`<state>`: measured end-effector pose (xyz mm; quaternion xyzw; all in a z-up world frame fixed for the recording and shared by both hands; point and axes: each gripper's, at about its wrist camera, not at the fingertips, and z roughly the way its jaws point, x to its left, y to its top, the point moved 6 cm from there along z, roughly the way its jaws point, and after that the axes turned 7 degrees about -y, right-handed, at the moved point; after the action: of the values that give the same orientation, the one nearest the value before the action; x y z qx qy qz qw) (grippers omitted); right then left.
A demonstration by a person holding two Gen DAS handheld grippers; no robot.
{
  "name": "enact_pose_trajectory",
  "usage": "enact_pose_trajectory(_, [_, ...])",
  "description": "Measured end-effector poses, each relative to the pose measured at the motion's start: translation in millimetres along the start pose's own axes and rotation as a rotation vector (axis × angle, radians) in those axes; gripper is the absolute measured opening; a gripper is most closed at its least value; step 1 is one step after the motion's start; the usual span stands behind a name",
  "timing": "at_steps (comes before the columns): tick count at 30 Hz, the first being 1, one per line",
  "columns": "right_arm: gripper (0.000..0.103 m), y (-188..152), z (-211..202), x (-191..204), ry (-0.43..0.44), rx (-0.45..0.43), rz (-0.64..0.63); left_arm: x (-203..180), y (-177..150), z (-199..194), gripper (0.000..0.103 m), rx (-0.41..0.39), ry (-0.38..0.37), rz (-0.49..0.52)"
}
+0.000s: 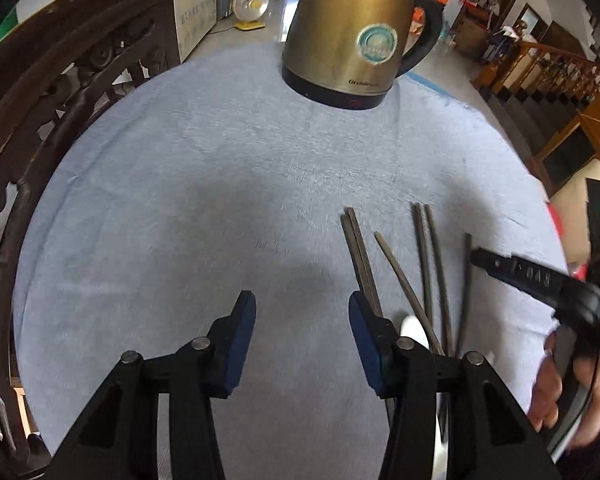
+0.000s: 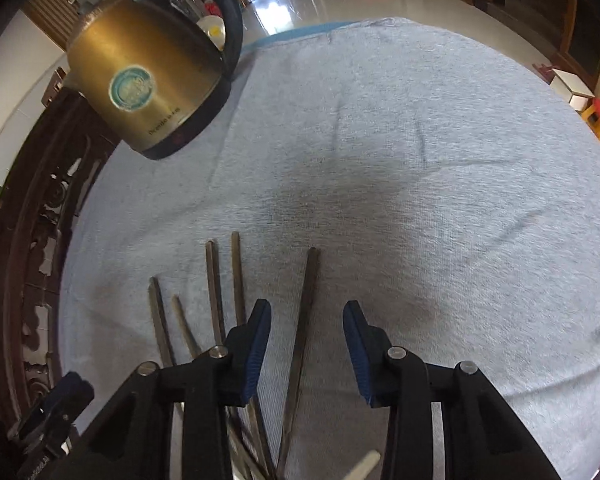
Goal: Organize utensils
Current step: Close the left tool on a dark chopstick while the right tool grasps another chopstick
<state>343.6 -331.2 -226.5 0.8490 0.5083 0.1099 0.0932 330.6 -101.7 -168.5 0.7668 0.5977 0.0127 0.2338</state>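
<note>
Several dark metal chopsticks (image 1: 424, 264) lie fanned out on a grey-blue towel (image 1: 204, 200); their near ends bunch together beside a white spoon-like piece (image 1: 412, 328). My left gripper (image 1: 302, 312) hovers open over bare towel just left of the fan, with nothing between its blue pads. In the right wrist view the same chopsticks (image 2: 216, 292) spread to the left, and a single chopstick (image 2: 309, 280) runs up between the pads of my right gripper (image 2: 306, 316). That gripper is open, with a gap on both sides of the stick. A white handle tip (image 2: 364, 466) shows low in that view.
A brass-coloured electric kettle (image 1: 352, 32) with a black handle stands at the towel's far edge. A dark carved wooden chair back (image 1: 40, 100) curves along the left. A person's hand (image 1: 552, 392) holds the right gripper (image 1: 532, 276). The left gripper (image 2: 52, 412) shows low left in the right wrist view.
</note>
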Motion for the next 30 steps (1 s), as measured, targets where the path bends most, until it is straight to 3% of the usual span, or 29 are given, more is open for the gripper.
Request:
enact_pose_trajectory(2, [0.041,1.4,4.4,4.8,-0.003,0.002,-0.008,-2.7,6.0,16.1,0.05,0.029,-0.001,-0.011])
enact_pose_trajectory(5, [0.025,2.9,2.5,13.3,-0.053,-0.055,-0.065,-6.1,11.7,33.7,0.045,0.052,0.008,-0.028])
enact_pose_trajectory(6, [0.015,2.5,2.1,15.5,-0.032,-0.063,-0.077,-6.3,14.2,38.9,0.042,0.058,0.01,-0.034])
enact_pose_trajectory(7, [0.013,1.5,1.5,15.8,-0.017,-0.067,-0.081,-6.7,16.0,42.8,0.042,0.062,0.01,-0.043])
enact_pose_trajectory(13, [0.012,-2.4,-3.5,-1.5,0.024,-0.085,-0.071,-12.9,26.3,62.0,0.041,0.075,0.035,-0.042])
enact_pose_trajectory(21, [0.011,-2.8,-2.5,-19.7,0.072,-0.087,-0.062,-10.5,39.6,70.2,0.041,0.033,0.062,-0.028])
enact_pose_trajectory(24, [0.011,-2.4,-1.3,-16.0,0.051,-0.103,-0.078,-11.4,41.0,71.2,0.041,0.032,0.058,-0.048])
enact_pose_trajectory(30, [0.012,-6.0,-3.0,-18.5,0.07,-0.105,-0.074,-26.6,42.6,81.0,0.041,0.039,0.097,0.016])
